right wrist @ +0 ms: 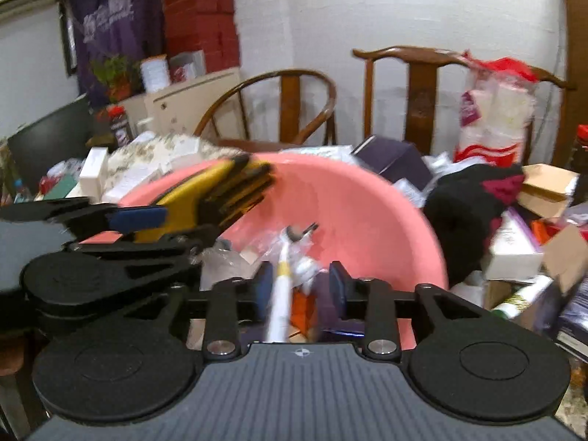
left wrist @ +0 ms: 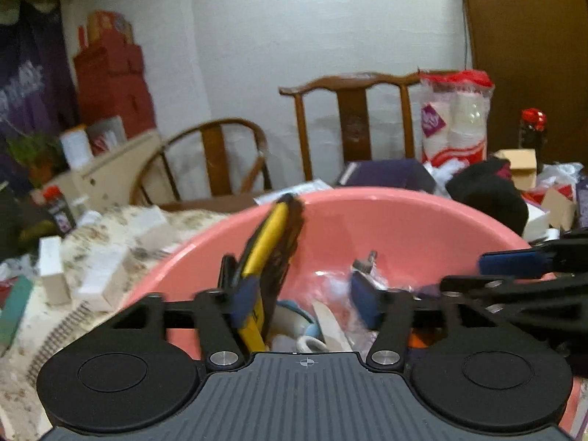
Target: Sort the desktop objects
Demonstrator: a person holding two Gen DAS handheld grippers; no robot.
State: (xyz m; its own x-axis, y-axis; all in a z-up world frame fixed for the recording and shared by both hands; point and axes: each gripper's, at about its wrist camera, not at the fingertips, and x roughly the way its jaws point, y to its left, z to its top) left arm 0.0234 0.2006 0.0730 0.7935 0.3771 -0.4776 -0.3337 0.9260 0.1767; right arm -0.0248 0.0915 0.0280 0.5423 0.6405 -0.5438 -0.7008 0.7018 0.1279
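Fingers of the left gripper (left wrist: pixel 305 299) stood wide, the yellow-and-black folding tool (left wrist: pixel 272 253) loose against one; the right gripper (right wrist: pixel 301 290) gaped around a white pen-like stick (right wrist: pixel 280 301); both hung over the pink plastic basin (left wrist: pixel 404 228); either might tumble outside.

You have open air above the pink basin (left wrist: pixel 404 220), though its floor is crowded with small clutter (right wrist: pixel 294 257), boxes (left wrist: pixel 99 275) hem the left rim, a black cloth (right wrist: pixel 466 213) and cartons (right wrist: pixel 514 250) crowd the right, and chairs (left wrist: pixel 352 125) block the far side.
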